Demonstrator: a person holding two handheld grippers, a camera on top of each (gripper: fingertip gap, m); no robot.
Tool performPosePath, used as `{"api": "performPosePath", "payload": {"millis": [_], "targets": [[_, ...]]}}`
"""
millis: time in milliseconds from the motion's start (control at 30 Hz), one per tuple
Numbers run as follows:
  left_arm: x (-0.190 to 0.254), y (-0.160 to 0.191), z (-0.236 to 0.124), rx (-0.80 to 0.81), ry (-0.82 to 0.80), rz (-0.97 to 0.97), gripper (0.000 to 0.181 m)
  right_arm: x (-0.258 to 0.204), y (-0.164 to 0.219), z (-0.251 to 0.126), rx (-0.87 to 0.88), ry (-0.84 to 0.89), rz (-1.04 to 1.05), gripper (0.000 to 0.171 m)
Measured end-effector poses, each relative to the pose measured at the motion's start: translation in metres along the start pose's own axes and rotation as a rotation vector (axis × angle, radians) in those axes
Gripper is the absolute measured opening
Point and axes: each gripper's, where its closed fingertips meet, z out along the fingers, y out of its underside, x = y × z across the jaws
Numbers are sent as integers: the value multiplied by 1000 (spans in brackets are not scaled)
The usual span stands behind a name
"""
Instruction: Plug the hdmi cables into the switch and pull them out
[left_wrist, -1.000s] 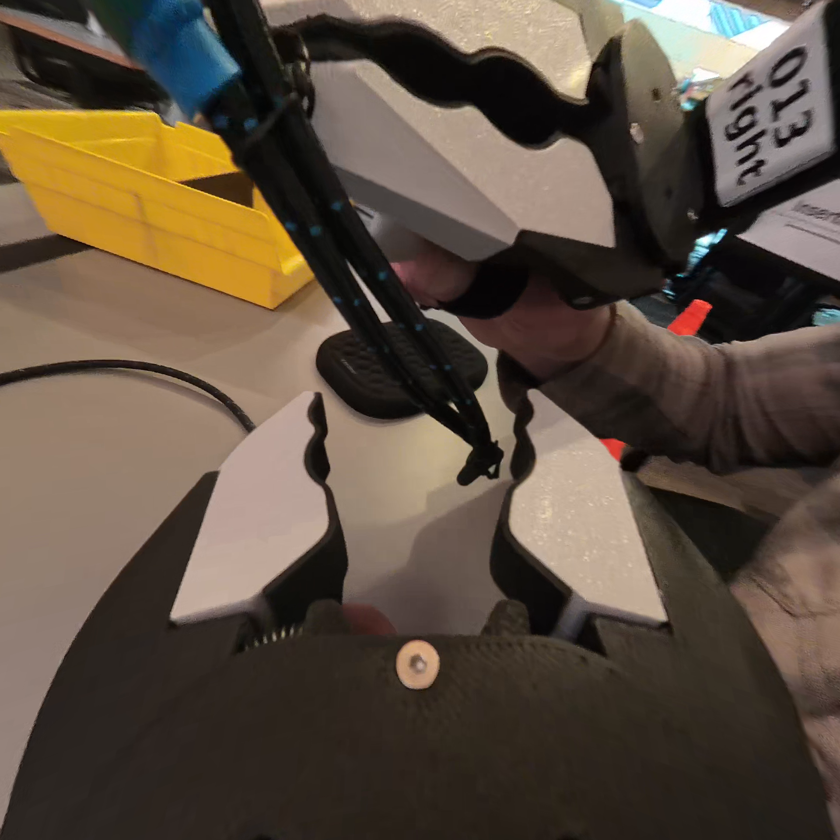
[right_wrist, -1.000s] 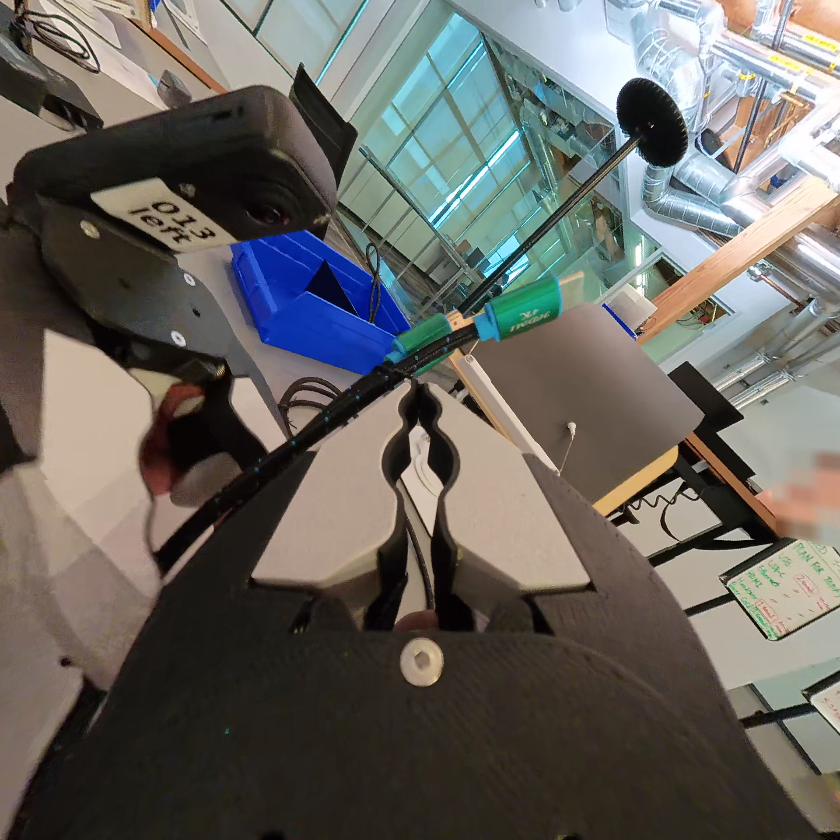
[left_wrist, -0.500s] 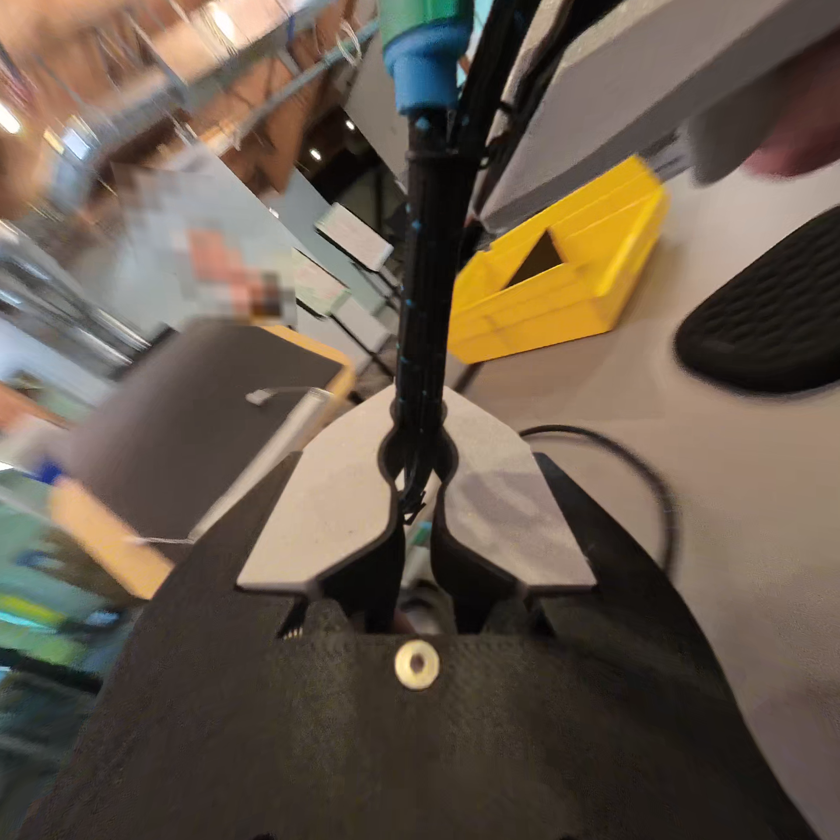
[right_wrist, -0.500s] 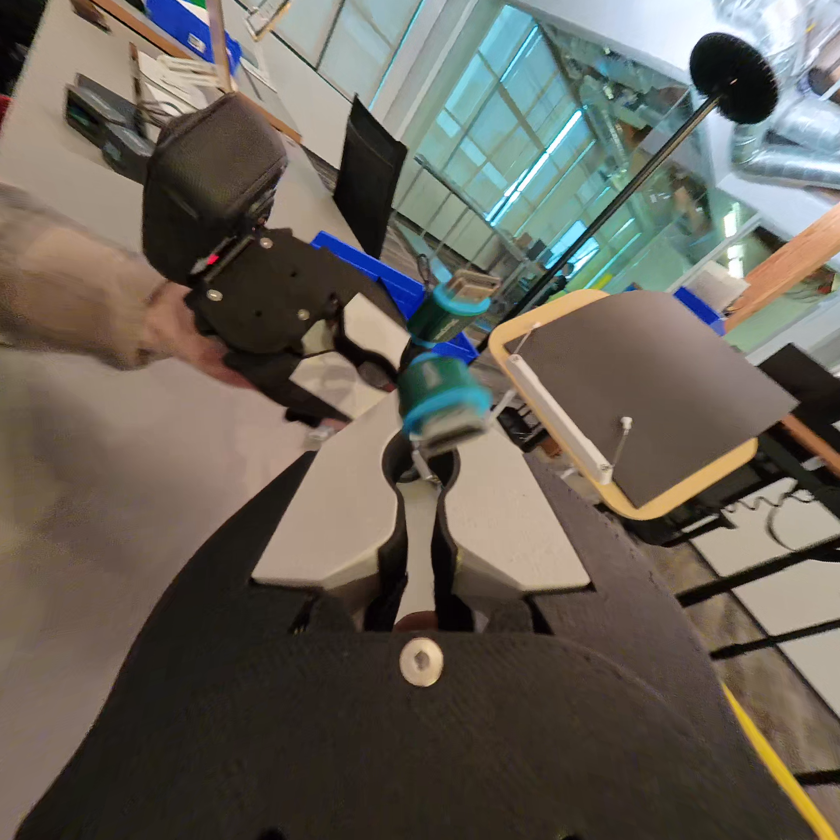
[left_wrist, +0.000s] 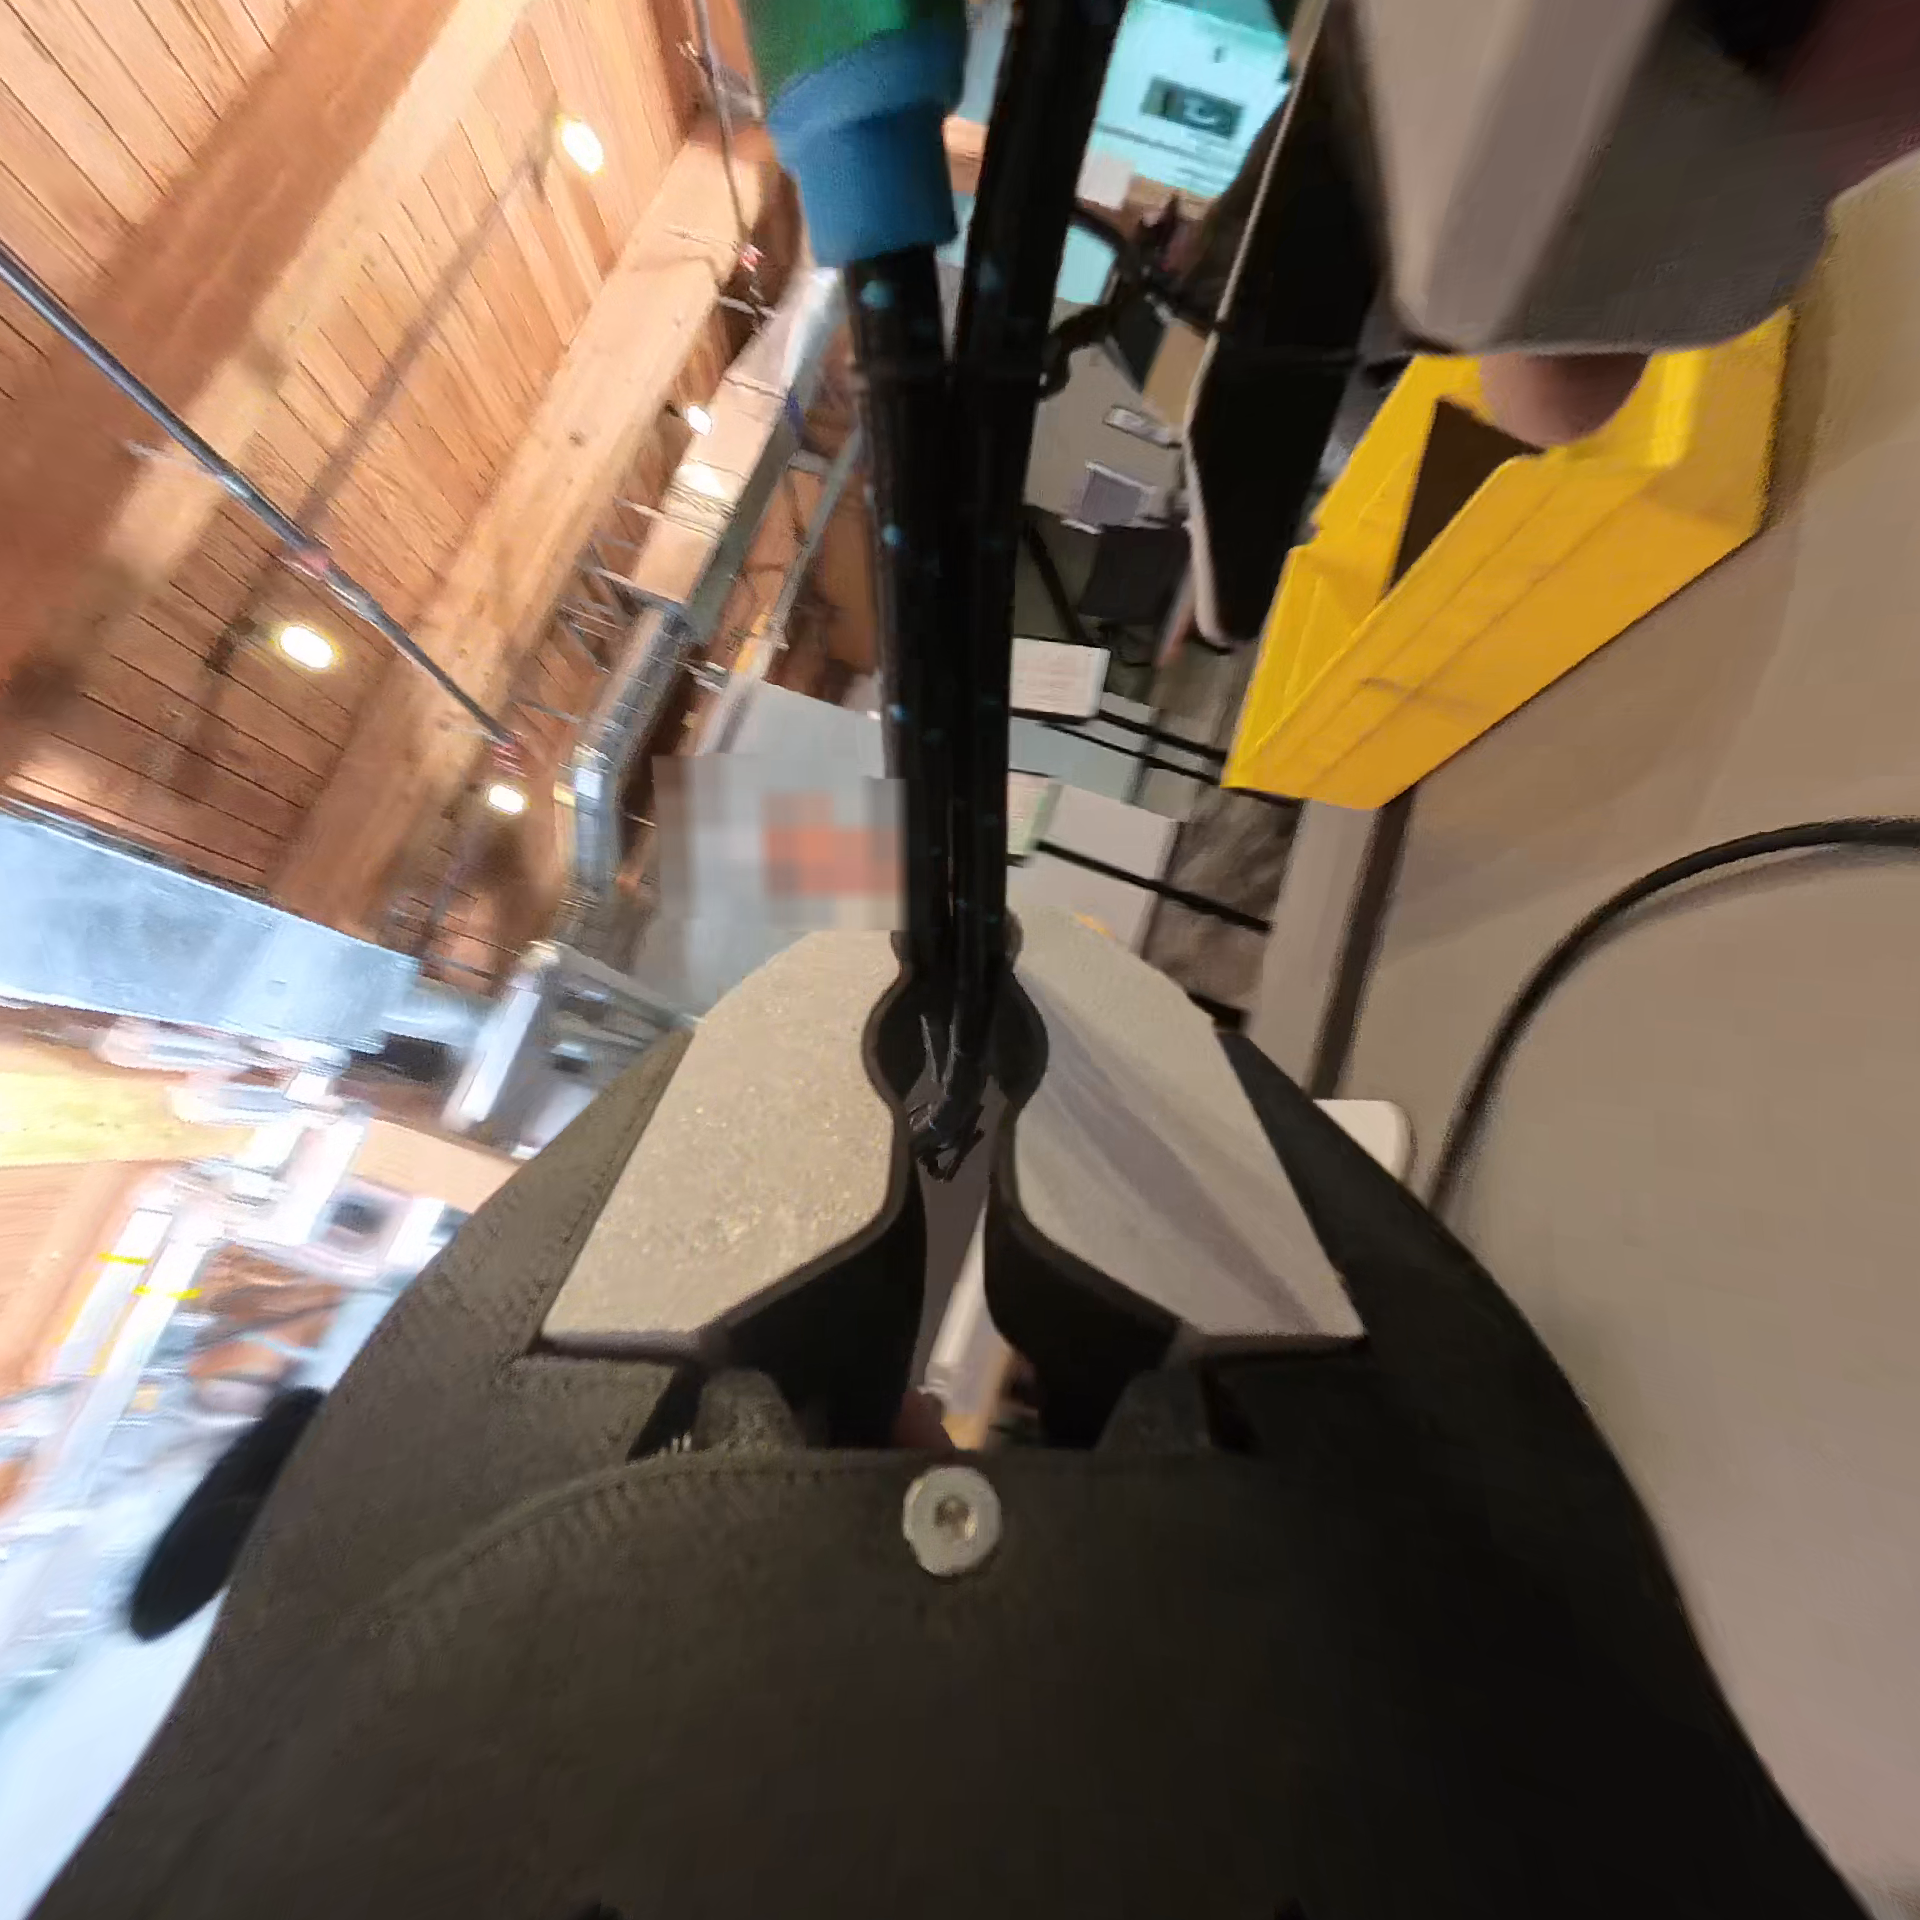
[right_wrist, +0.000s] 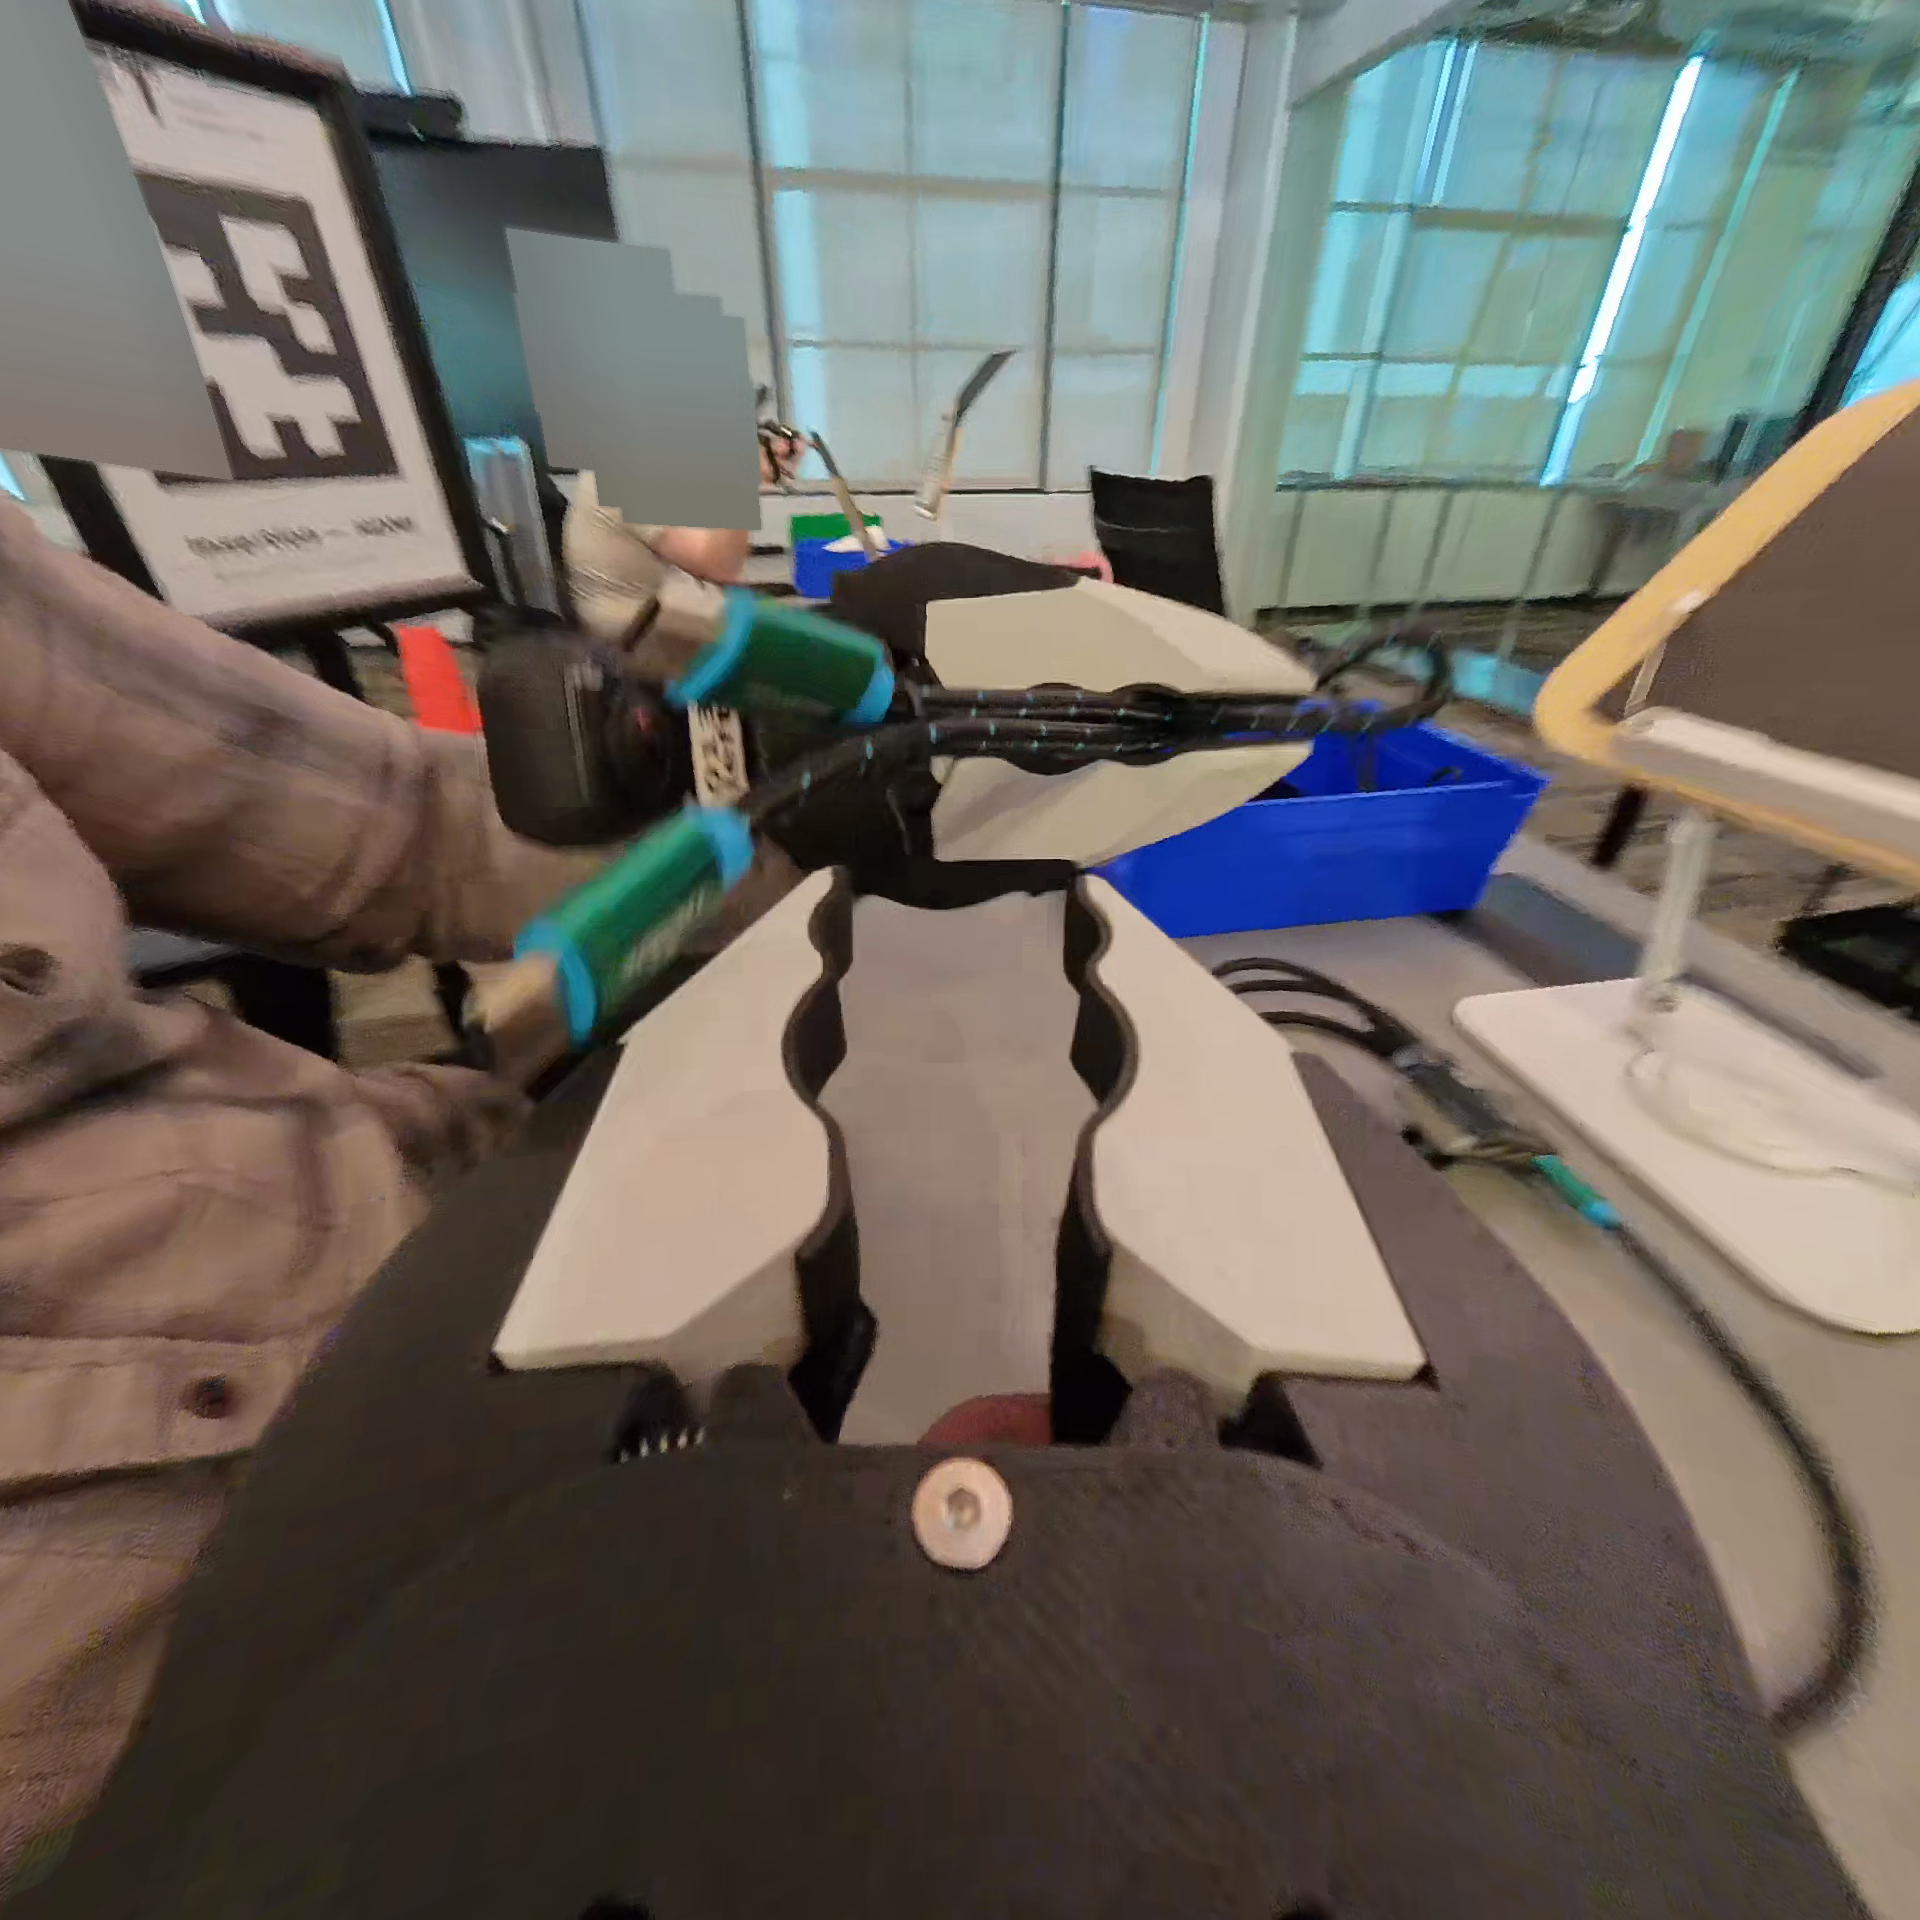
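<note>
A bundle of black braided HDMI cables (left_wrist: 951, 623) runs up out of my left gripper (left_wrist: 954, 956), which is shut on it near the tied end. A green plug with a blue collar (left_wrist: 862, 135) hangs at the top of that view. In the right wrist view my left gripper (right_wrist: 1307, 717) lies sideways, shut on the bundle (right_wrist: 1039, 722). Two green plugs (right_wrist: 790, 665) (right_wrist: 634, 935) stick out to its left. My right gripper (right_wrist: 956, 894) is open and empty just below it. One of its fingers (left_wrist: 1558, 156) shows in the left wrist view. No switch is in view.
A yellow bin (left_wrist: 1507, 582) and a loose black cable (left_wrist: 1558, 935) are on the grey table. A blue bin (right_wrist: 1330, 831) stands behind the left gripper. A white stand base (right_wrist: 1714, 1122) and another cable (right_wrist: 1382, 1049) lie at the right. A person's sleeve (right_wrist: 208, 727) fills the left.
My left gripper has shut on the cable bundle and turned upward. My right gripper has opened, let go of the bundle and drawn back below it.
</note>
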Motion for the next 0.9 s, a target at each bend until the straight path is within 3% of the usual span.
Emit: {"api": "performPosePath", "payload": {"millis": [133,200,267,367,433,567,633,700,833,900], "targets": [[18,5,-1,-13,198,-315,8,11,1,-11,-40,95,-242,51],[31,-4,-3,11,345,-521,8,19,-5,-18,-57,176,-404,46],[45,-32,-13,131,601,-814,8,21,-6,-18,-112,198,-497,46],[36,-77,-30,426,815,-1165,8,7,-21,-9,-72,100,-441,42],[38,-92,-38,507,912,-1187,8,3,-35,-5,-36,72,-404,39],[63,-114,-55,539,1139,-1120,8,-16,-24,9,-145,-67,-365,35],[78,-123,-67,535,1263,-1091,8,-32,-19,13,-153,-159,-341,16],[84,-130,-78,565,1347,-1084,8,-46,-14,15,-144,-228,-301,8],[89,-128,-77,526,1357,-1129,11,-50,-12,13,-95,-228,-227,4],[87,-120,-61,458,1262,-1164,40,-44,-14,11,-73,-175,-224,4]]}}
